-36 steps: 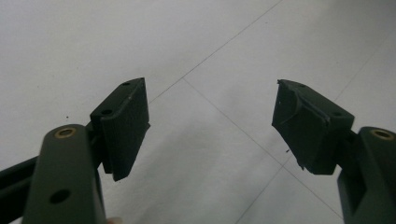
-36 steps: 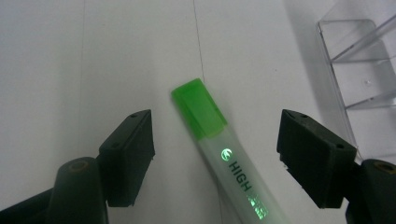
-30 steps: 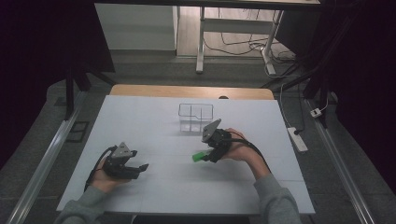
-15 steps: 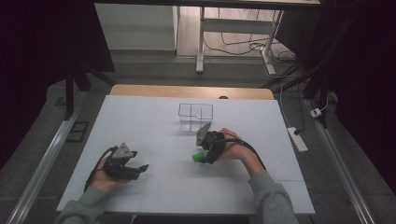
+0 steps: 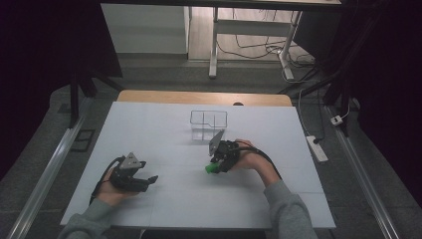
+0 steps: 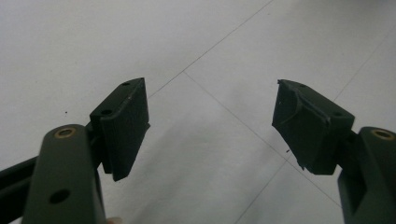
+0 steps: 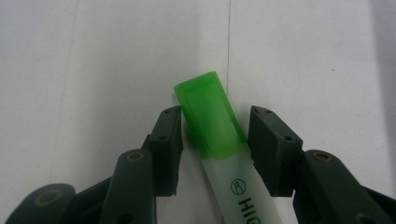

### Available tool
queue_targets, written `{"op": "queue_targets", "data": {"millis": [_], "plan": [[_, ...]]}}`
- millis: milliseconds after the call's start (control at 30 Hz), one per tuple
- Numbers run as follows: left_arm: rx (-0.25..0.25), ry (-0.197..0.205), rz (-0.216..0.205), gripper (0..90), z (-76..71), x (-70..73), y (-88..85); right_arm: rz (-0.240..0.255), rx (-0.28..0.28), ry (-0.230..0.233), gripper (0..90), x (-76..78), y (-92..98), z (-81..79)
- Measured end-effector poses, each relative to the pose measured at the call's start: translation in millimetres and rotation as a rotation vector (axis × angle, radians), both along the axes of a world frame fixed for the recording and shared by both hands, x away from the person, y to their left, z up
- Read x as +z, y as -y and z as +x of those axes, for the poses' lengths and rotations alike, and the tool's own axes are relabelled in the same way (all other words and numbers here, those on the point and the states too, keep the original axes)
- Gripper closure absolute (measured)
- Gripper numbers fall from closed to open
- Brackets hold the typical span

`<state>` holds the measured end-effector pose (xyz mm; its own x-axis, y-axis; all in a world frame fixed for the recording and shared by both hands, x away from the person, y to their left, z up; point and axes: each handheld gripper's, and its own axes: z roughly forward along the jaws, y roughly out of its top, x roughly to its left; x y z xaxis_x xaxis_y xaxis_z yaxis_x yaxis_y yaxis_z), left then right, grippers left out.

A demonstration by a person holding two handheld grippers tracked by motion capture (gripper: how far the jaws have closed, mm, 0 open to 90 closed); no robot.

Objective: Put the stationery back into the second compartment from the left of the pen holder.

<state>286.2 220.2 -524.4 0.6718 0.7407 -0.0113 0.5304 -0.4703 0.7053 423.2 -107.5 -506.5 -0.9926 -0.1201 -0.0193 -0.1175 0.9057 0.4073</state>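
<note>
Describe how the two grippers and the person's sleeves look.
Both the left gripper and the right gripper have two dark, blocky jaws on arms with brass-coloured pivot rivets. In the high view each carries a grey three-cornered plate and trails a black cable. The person wears grey sleeves.

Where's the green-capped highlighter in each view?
High view: the green-capped white highlighter lies right of centre on the table, at the tip of the right claw.
Left gripper view: not in it.
Right gripper view: highlighter at centre, between the jaws, cap pointing away from the camera.
Shared landmark: the thin seam lines across the white tabletop.
</note>
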Motion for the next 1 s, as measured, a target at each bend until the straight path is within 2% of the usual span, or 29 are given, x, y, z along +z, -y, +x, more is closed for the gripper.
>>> {"op": "queue_targets", "data": {"millis": [100, 200, 367, 467, 533, 667, 700, 900, 1000], "plan": [[0.0, -0.001, 0.002, 26.7, -0.1, -0.2, 0.2, 0.001, -0.005, -0.014, 60.9, 0.0, 0.9, -1.3], [0.0, -0.001, 0.003, 26.7, -0.2, -0.3, 0.2, 0.017, 0.017, -0.015, 66.2, -0.6, 1.7, -1.8], [0.001, -0.001, 0.003, 26.7, -0.6, -0.7, -0.2, 0.009, 0.027, 0.004, 66.5, 0.7, 0.9, -4.2], [0.004, 0.001, 0.0, 26.8, -0.6, -0.5, -0.8, 0.016, 0.007, 0.022, 66.5, 3.5, 2.0, -4.9], [0.005, 0.002, -0.002, 26.8, -0.6, -0.3, -1.4, 0.059, -0.014, 0.017, 66.6, 8.3, 4.0, -4.6], [0.007, 0.004, -0.002, 26.8, -0.6, 0.0, -1.8, 0.126, -0.044, 0.041, 66.6, 23.5, 8.4, -5.2], [0.007, 0.004, -0.002, 26.8, -0.7, 0.0, -1.7, 0.156, -0.053, 0.041, 66.6, 26.2, 9.4, -5.7], [0.011, 0.007, -0.004, 26.8, -1.0, 0.3, -1.9, 0.246, -0.105, 0.067, 66.5, 41.4, 18.1, -6.7], [0.011, 0.007, -0.003, 26.8, -1.0, 0.3, -2.0, 0.283, -0.131, 0.063, 66.5, 45.2, 21.8, -6.0]]}}
